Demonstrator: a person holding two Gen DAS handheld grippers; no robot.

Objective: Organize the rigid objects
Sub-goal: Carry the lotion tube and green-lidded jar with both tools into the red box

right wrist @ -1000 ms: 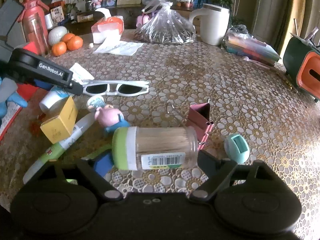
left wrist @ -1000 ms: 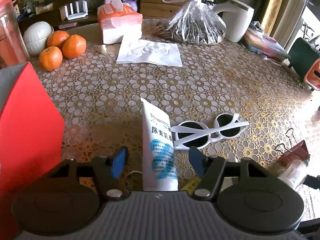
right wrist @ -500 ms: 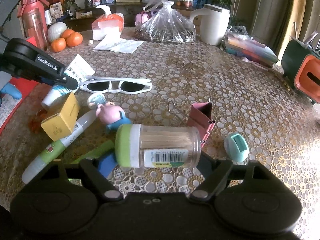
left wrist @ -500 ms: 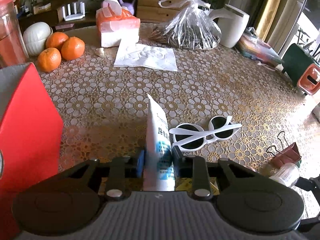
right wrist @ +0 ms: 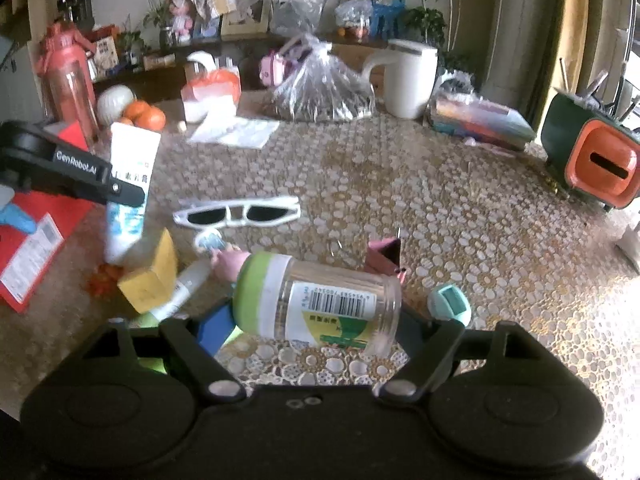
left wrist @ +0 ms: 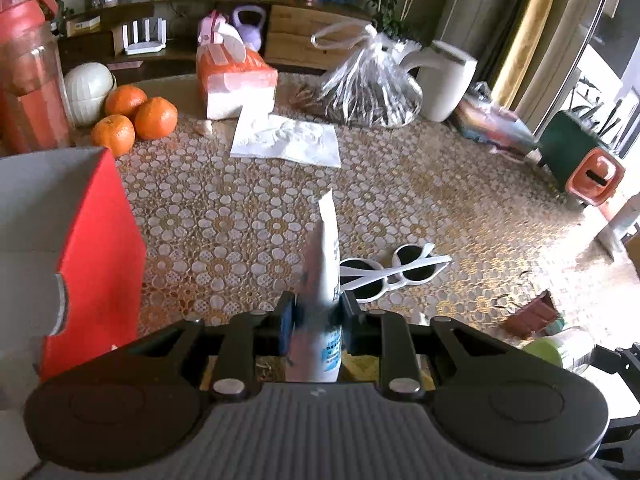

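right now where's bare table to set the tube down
Free: the lace cloth between the red box, napkin and white sunglasses. Crowded: around the yellow box and toothpick jar.

The lower end of the white tube [left wrist: 325, 276] is concealed behind the left gripper [left wrist: 317, 322] body in the left wrist view; its printed text is motion-blurred there. In the right wrist view the same gripper [right wrist: 120, 190] arm covers the middle of the tube [right wrist: 129, 184]. The red box [left wrist: 96, 248] is cut off by the left picture edge. The toothpick jar [right wrist: 320, 300] hides the right gripper's finger contact faces, most of the pink toy figure [right wrist: 231, 262] and part of the pink binder clip [right wrist: 386, 254]. The jar [left wrist: 560, 346] is cut off by the left gripper body. The marker pen [right wrist: 182, 290] is partly covered by the yellow box [right wrist: 150, 276].
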